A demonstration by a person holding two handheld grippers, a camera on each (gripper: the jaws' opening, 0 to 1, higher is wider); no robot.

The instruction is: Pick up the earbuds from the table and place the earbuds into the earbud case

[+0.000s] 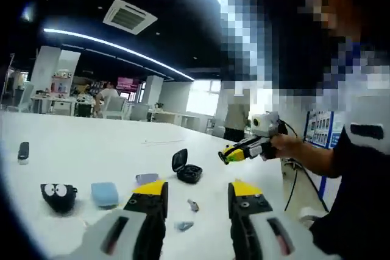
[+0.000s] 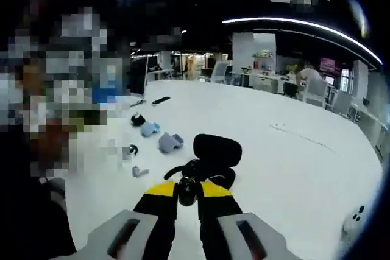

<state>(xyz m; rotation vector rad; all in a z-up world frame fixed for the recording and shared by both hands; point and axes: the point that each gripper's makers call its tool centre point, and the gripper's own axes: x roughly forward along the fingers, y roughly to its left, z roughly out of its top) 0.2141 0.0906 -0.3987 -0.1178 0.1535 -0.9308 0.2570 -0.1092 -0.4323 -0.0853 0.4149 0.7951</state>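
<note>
Open-plan office, white desks (image 2: 268, 80), ceiling vent (image 1: 129, 16), strip lights (image 1: 116, 47)

White table (image 1: 91, 141), open black earbud case (image 1: 186, 168), blue pouch (image 1: 105, 193), black googly-eyed pouch (image 1: 59, 194), small earbud (image 1: 193, 205)

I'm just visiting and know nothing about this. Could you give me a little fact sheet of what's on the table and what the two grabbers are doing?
surface: white table
earbud case: black, lid open
right gripper: jaws nearly closed on a small dark earbud, just in front of the case
left gripper: jaws apart, nothing between them
loose earbud: grey, on the table
other items: light blue case, black pouch with eyes
</note>
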